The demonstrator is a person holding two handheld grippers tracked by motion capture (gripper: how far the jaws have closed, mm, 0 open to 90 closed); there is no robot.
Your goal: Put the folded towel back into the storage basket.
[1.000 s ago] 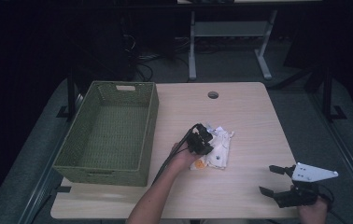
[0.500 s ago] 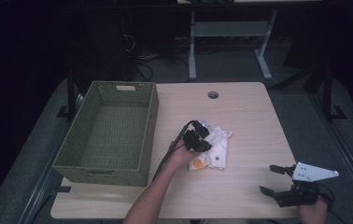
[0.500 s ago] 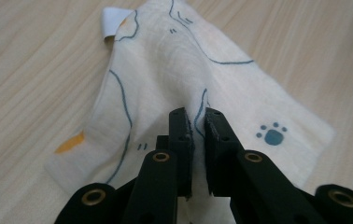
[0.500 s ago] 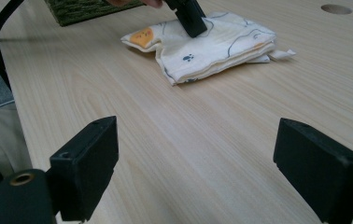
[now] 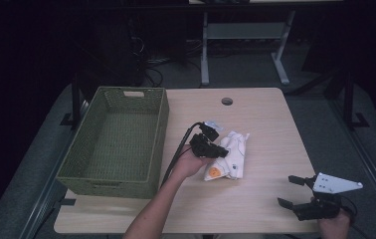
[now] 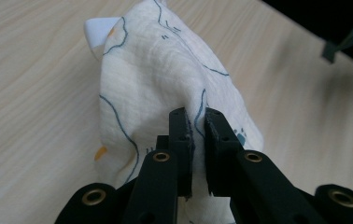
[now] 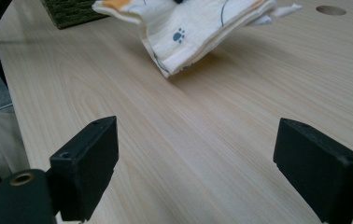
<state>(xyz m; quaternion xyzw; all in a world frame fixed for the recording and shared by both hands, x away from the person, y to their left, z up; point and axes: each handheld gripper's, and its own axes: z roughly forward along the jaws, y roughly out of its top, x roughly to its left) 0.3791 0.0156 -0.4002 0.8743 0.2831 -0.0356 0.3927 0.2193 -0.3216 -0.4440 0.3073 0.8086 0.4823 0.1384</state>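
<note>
A folded white cloth (image 5: 233, 158) printed with blue lines, paw marks and orange spots lies mid-table. My left gripper (image 5: 212, 145) is over its left edge. In the left gripper view the jaws are shut on a pinched fold of the cloth (image 6: 156, 70), with the left gripper (image 6: 197, 128) nipping the fabric between its tips. In the right gripper view the near corner of the cloth (image 7: 188, 28) hangs just off the wood with a shadow under it. My right gripper (image 5: 286, 190) rests open near the table's front right edge, and nothing sits between the right gripper (image 7: 212, 158) jaws.
An empty green woven basket (image 5: 160, 134) stands on the left half of the table, and its corner shows as the basket (image 7: 69, 11) in the right gripper view. A round cable hole (image 5: 227, 101) is near the far edge. Bare wood (image 5: 270, 144) lies between the cloth and my right gripper.
My left gripper has shifted slightly left and away from the person with the cloth pinched in it. The right gripper has stayed put.
</note>
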